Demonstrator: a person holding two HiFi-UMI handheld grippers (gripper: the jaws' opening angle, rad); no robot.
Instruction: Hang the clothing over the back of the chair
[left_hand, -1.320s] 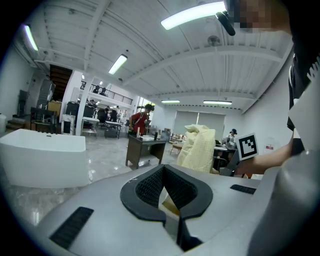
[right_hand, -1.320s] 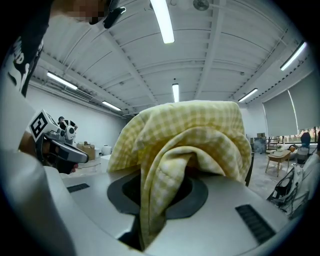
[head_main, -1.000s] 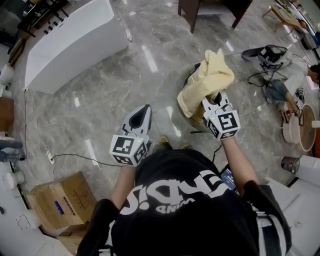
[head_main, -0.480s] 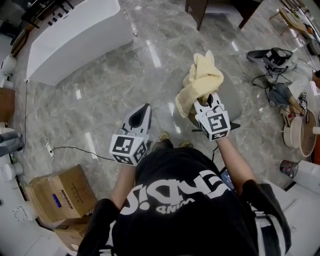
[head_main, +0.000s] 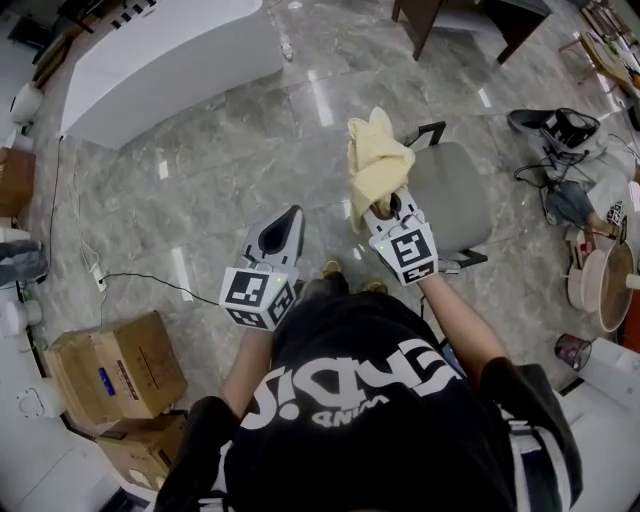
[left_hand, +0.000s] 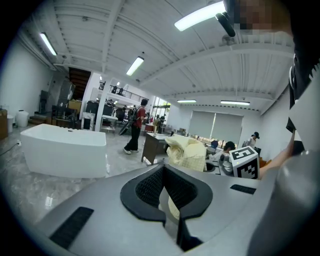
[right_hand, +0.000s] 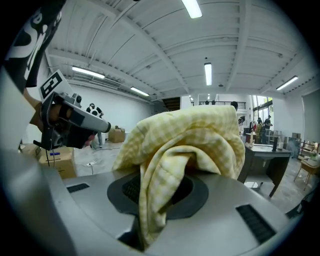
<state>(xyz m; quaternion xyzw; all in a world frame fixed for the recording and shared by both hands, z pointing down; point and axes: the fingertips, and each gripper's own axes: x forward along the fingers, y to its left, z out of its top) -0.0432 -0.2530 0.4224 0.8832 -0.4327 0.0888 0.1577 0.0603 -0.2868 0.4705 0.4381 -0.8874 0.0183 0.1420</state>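
The clothing (head_main: 376, 158) sits bunched in the right gripper (head_main: 393, 206), in front of the person; the chair (head_main: 451, 198) stands just to its right, its seat partly behind the gripper; the left gripper (head_main: 291, 214) is off to the left, apart from the cloth, over bare floor (head_main: 220, 170); a tub (head_main: 160, 60) lies farther ahead on the left; a desk (head_main: 470, 15) stands beyond the chair; two boxes (head_main: 115, 365) rest on the floor at the person's left, with a cable (head_main: 150, 287) running between them and the left gripper; loose gear (head_main: 560, 125) lies on the floor right of the chair.

Open marble floor (head_main: 230, 170) around grey chair (head_main: 450, 205); white tub (head_main: 160, 60) and boxes (head_main: 120, 365) stand well aside
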